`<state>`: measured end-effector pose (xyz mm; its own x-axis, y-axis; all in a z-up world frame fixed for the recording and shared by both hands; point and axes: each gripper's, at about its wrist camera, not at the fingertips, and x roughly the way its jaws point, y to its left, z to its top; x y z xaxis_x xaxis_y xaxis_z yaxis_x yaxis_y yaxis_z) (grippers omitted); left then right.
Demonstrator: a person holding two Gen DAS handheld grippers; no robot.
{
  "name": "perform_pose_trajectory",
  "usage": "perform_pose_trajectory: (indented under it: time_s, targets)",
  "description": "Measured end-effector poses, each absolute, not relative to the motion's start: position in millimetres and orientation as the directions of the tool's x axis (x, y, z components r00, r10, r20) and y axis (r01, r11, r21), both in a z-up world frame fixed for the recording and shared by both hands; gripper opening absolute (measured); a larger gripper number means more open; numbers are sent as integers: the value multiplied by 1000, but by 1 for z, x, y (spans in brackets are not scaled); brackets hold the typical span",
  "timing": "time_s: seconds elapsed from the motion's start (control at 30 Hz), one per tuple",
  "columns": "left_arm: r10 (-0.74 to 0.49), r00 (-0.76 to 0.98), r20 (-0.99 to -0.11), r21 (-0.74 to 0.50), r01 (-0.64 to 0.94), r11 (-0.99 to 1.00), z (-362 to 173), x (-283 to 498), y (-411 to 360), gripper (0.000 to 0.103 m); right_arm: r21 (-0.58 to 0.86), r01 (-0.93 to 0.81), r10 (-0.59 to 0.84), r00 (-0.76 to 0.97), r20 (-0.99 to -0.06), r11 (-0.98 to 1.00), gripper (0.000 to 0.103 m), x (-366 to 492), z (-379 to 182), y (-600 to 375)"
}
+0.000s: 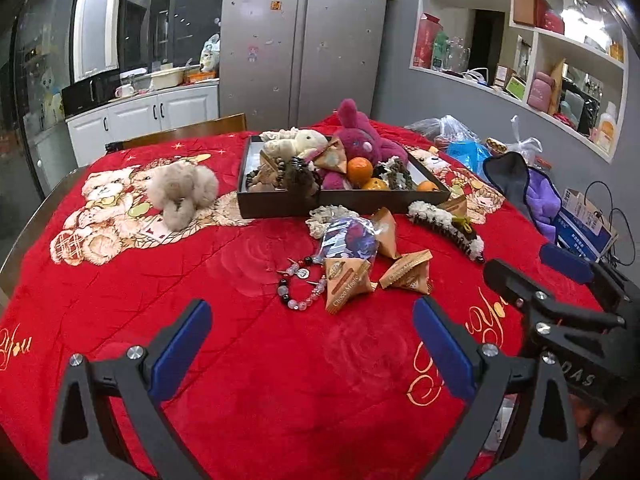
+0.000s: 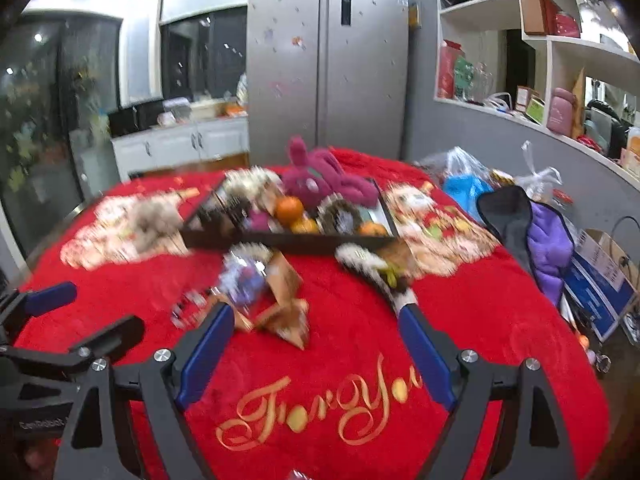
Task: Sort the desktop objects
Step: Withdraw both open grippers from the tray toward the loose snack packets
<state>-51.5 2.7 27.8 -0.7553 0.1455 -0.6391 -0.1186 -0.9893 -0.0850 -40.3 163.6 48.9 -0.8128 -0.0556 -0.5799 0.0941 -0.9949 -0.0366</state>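
Your left tool (image 1: 312, 344) and right tool (image 2: 316, 348) both gape wide, empty, above the red desk (image 1: 248, 392), short of the bracelet (image 1: 300, 286).

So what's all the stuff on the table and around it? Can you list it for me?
blanket: one, red with gold writing, covers the table
tray: one, dark, middle of the table
oranges: three, orange, in the tray
pink bunny: one, dark pink, in the tray
cream plush: one, cream, in the tray's back left
fluffy toy: one, beige, left of the tray
snack packets: at least four, tan, in front of the tray
bracelet: one, pink and black beads, beside the packets
hair clip: one, white and dark, right of the packets
fridge: one, silver, behind the table
left tool: open, empty
right tool: open, empty
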Motion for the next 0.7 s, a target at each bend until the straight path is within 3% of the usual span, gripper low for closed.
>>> perform_pose_trajectory:
  time_s: [0.13,0.47,0.63,0.7]
  targets:
    - [128,-769,-627,-39,-133,-990,24,-52,6,102,25,101,-95,-798,-595,-995,87,-40,44,179]
    - [176,-702,-690,-116,-132,-984,-3,-101,2,102,-10,106,-74,-762,-644,-994,87,-64,23,175]
    - [140,-694,-706,-35,-164,-986,-10,-120,7,102,34,222,-185,-706,-684,-974,87,-90,14,177]
    - [125,-698,-705,-1,-175,-985,-12,-126,9,101,-10,251,-173,-696,-697,-968,87,-97,10,172]
